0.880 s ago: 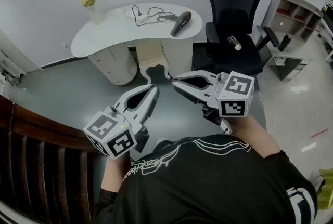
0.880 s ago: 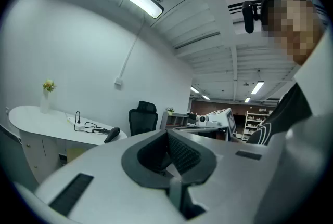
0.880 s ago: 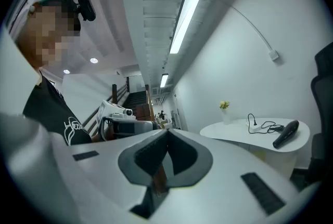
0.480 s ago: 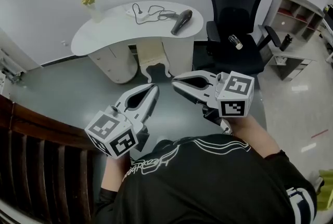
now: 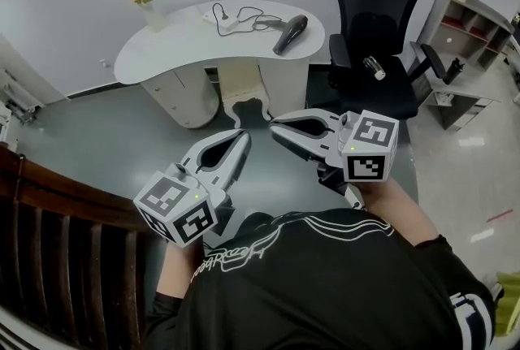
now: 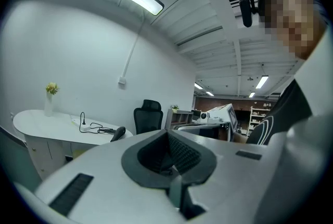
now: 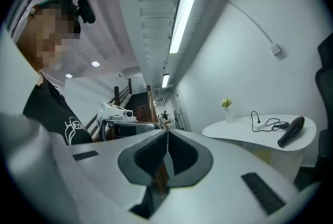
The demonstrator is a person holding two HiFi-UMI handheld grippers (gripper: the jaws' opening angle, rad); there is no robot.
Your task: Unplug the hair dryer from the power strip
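Observation:
A dark hair dryer (image 5: pixel 292 33) lies on the white curved desk (image 5: pixel 175 56), far ahead of me. Its black cord (image 5: pixel 244 18) runs left to a white power strip (image 5: pixel 218 22), where a plug stands upright. The hair dryer (image 6: pixel 117 133) also shows small in the left gripper view, and the hair dryer (image 7: pixel 291 130) appears at the right in the right gripper view. My left gripper (image 5: pixel 241 137) and right gripper (image 5: pixel 275 127) hang over the floor, well short of the desk. Both are shut with nothing between the jaws.
A black office chair (image 5: pixel 372 48) stands right of the desk with a small bottle (image 5: pixel 374 66) on its seat. A vase of yellow flowers (image 5: pixel 146 3) sits at the desk's left end. A shelf unit (image 5: pixel 467 32) is at far right, a dark wooden railing (image 5: pixel 49 243) at left.
The view has shifted slightly, so the desk and chair sit a little farther right and higher. Both grippers stay shut, held in the same place.

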